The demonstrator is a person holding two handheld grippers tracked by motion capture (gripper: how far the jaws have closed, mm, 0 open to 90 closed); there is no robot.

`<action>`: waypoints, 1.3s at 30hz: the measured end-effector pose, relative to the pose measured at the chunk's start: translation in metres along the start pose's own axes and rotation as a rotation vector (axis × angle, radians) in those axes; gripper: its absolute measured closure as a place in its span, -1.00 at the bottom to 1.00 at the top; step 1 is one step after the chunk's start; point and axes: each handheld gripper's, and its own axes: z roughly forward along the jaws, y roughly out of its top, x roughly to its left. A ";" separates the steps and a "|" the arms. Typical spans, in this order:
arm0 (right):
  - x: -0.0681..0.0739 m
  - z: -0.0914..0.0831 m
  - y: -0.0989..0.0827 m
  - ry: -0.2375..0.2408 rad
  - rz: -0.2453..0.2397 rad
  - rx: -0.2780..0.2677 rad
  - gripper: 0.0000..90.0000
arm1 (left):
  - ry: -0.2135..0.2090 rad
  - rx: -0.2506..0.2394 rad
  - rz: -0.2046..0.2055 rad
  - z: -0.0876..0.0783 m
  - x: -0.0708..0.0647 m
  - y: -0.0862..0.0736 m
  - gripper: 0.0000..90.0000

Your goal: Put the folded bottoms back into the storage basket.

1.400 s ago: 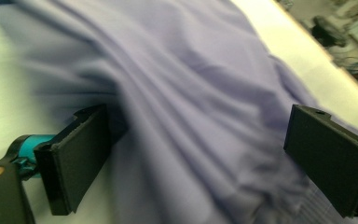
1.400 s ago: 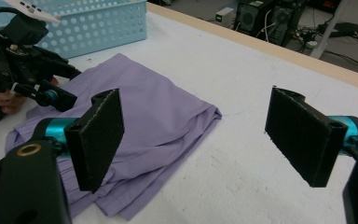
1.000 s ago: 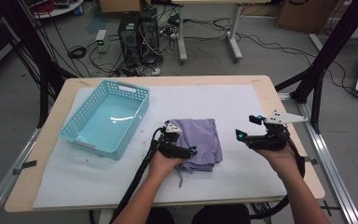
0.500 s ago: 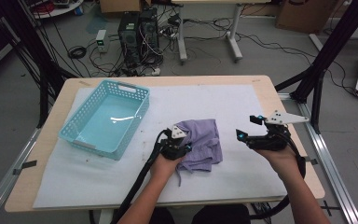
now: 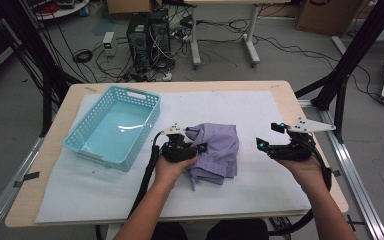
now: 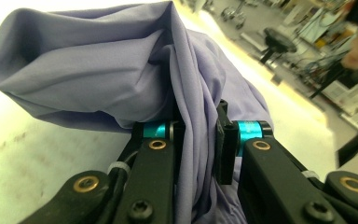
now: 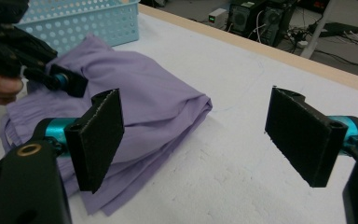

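Left tool [image 6: 196,135] clamped on a bunched fold of purple cloth [image 6: 121,70] above white table cover [image 6: 37,154]

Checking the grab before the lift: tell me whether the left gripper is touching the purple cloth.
Touching. In the left gripper view the left gripper has just closed its jaws on a fold of the purple cloth, pads pressing it from both sides.

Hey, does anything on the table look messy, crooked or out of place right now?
Only the purple cloth: it lies rumpled mid-table, one edge bunched up and pinched in the left gripper. The blue basket sits upright, nothing spilled.
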 end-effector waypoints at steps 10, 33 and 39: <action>0.004 0.004 0.006 0.008 -0.010 0.000 -0.56 | -0.009 -0.105 0.023 -0.047 -0.002 0.036 0.81; 0.013 0.017 0.012 0.026 -0.020 0.015 -0.56 | 0.107 -0.247 -0.009 -0.181 0.046 0.093 0.81; 0.014 0.021 0.012 0.028 -0.024 0.020 -0.56 | 0.147 -0.270 -0.032 -0.213 0.064 0.095 0.81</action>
